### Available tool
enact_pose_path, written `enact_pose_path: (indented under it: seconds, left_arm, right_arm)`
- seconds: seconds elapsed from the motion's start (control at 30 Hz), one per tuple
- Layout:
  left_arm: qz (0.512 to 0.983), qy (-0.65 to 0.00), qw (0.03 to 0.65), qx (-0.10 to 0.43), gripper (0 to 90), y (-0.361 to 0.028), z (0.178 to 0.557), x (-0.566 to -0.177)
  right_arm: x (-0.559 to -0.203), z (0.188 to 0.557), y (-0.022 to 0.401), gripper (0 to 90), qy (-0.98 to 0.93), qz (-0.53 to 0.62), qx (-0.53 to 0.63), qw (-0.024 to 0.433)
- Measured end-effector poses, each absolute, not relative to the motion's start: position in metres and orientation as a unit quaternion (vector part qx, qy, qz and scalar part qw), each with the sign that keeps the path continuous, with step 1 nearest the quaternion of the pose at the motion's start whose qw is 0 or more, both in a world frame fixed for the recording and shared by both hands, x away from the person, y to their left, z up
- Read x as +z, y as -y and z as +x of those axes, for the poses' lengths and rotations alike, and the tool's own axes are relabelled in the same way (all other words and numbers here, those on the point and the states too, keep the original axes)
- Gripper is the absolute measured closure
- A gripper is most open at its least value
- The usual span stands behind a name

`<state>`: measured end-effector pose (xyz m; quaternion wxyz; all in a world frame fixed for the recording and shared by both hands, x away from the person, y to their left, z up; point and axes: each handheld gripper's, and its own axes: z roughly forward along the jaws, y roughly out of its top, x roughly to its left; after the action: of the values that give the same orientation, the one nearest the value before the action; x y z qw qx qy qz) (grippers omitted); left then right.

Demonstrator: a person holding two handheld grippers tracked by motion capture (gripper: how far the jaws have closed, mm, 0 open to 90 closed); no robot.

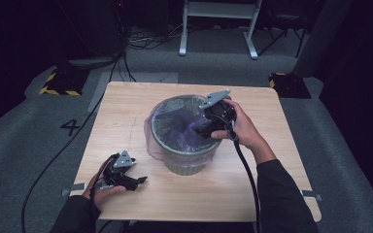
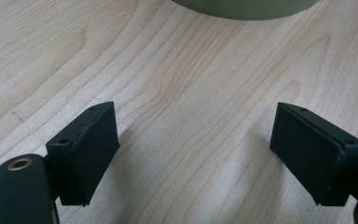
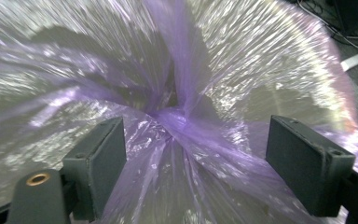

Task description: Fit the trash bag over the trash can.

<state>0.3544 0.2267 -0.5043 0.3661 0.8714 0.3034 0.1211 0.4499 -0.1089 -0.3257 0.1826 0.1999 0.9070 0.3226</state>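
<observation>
Right gripper view: the right tongs [image 3: 193, 163] gape wide inside the purple bag [image 3: 177, 116].
The thin bag may rip if pinched hard; the left tongs [image 2: 196, 154] rest released on the counter [image 2: 177, 70].

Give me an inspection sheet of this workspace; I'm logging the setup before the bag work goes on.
Surface: wooden table, bare around the bin.
Job's things: green bin lined with purple bag, its film bunched toward the centre.
Clutter: nothing seen.
Grippers: right gripper open, over the bag inside the bin; left gripper open, low over the table.
Cables: a black cable trails from the right gripper.
Surroundings: grey carpet, white frame legs.
</observation>
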Motion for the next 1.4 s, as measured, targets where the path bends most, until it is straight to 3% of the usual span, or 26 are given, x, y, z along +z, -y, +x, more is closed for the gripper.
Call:
enact_pose_path:
  seconds: [0.73, 1.4]
  left_arm:
    - [0.871, -0.304, 0.366, 0.121, 14.7, -0.226, 0.354, -0.504]
    - [0.871, -0.304, 0.367, 0.122, 14.7, -0.226, 0.355, -0.504]
  right_arm:
    - [-0.297, 0.41, 0.173, 20.5, -0.859, 0.226, 0.412, 0.205]
    - [-0.32, 0.379, 0.216, 20.5, -0.863, 0.233, 0.379, 0.239]
